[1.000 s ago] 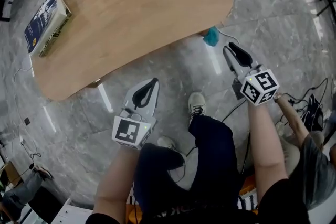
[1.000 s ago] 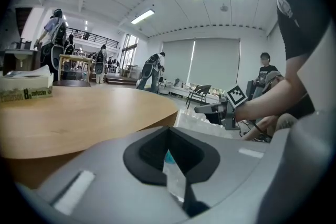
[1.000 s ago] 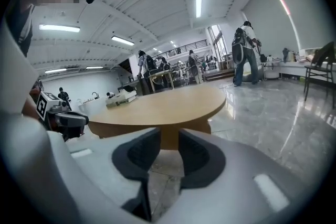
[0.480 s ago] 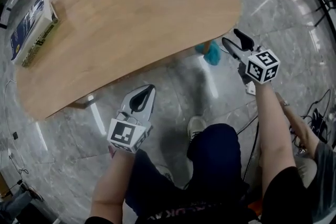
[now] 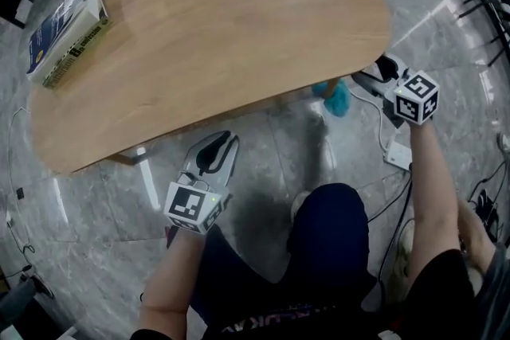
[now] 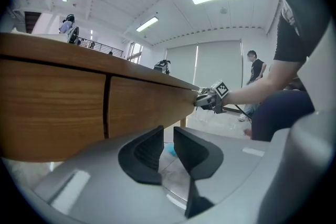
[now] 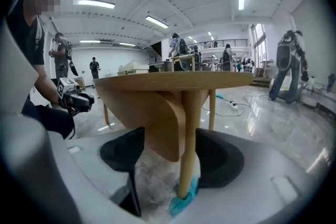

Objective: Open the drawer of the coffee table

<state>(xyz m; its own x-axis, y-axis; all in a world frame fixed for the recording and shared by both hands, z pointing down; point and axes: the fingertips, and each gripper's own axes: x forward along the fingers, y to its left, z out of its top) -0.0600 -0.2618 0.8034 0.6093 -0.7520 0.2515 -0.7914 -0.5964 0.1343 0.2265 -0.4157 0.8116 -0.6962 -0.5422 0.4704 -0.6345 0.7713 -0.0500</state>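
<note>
Beneath the near edge of the oval light-wood surface [image 5: 215,36], the wood-grain drawer front [image 6: 142,105] sits flush and closed, split from the neighbouring panel by a vertical seam. No handle is visible. Your left tool [image 6: 167,140] has dropped to drawer height, just short of the front. Its jaws have just parted slightly, with nothing between them. Your right tool [image 5: 376,74] has swung to the surface's right end. Its jaws have just spread wide and empty, aimed at the round wooden leg [image 7: 190,134] above a teal cloth [image 5: 335,98]. Judgement: the approach is done and the grasp is pending, so the pull will probably have to come from the drawer's lower edge.
</note>
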